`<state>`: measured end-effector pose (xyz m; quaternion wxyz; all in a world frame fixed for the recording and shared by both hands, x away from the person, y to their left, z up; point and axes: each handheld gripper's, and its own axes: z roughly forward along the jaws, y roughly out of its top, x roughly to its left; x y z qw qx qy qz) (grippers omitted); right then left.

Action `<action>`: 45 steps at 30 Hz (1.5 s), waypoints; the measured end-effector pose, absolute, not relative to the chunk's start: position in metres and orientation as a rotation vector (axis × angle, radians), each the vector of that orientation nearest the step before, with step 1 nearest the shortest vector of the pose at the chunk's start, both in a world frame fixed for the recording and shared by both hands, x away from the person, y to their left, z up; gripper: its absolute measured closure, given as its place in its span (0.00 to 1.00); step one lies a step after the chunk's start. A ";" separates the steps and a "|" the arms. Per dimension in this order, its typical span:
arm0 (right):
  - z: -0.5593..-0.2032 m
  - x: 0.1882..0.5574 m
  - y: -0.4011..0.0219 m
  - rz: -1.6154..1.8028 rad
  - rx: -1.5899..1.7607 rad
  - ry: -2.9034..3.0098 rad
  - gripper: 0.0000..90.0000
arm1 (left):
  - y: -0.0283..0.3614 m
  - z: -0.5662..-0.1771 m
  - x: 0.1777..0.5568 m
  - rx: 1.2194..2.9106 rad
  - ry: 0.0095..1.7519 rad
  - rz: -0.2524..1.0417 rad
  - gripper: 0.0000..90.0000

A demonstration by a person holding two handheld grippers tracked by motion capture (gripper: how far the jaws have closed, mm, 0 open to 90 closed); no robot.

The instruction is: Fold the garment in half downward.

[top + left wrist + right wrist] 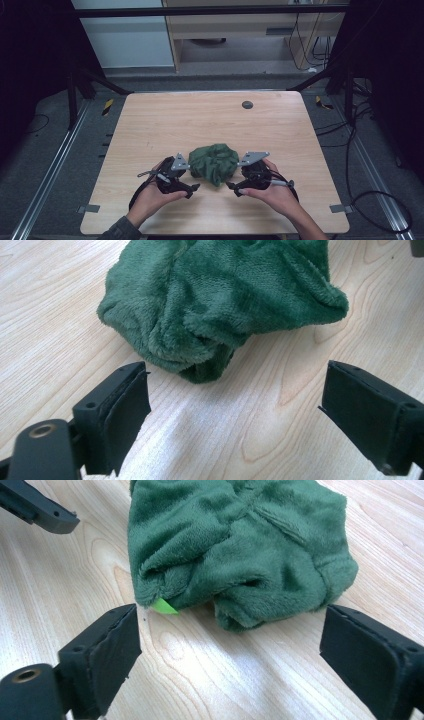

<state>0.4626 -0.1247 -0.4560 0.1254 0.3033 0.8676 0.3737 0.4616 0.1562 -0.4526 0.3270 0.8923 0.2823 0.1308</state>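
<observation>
On the wooden table (150,125), toward my near edge and about midway across, lies a crumpled green fleece cloth (214,163), bunched into a rough mound with folds running every way. I hold a tool either side of it: my left gripper (193,189) just beside its left flank, my right gripper (233,188) just beside its right, neither touching the fabric. Both sets of jaws stand wide apart and empty; in the left gripper view the cloth's (220,305) lower fold sits just beyond the gap, and in the right gripper view it (240,550) sits much the same. A small light-green tag (164,606) pokes out from under the hem on that side.

I judge this to be the approach, before any grasp. Next I need to find real edges or corners in the mound, ease each tool forward and low, and close on a single layer rather than a whole clump.
</observation>
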 end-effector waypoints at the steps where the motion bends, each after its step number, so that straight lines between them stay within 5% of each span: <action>1: -0.456 0.462 -0.125 1.094 0.879 2.526 0.10 | 0.156 -0.453 0.462 2.337 0.740 0.343 0.12; 21: -0.460 0.447 -0.174 1.085 0.971 2.439 0.08 | 0.207 -0.454 0.457 2.300 0.811 0.383 0.08; 45: -0.479 0.473 -0.228 0.968 1.154 2.395 0.10 | 0.290 -0.480 0.480 2.279 1.053 0.441 0.08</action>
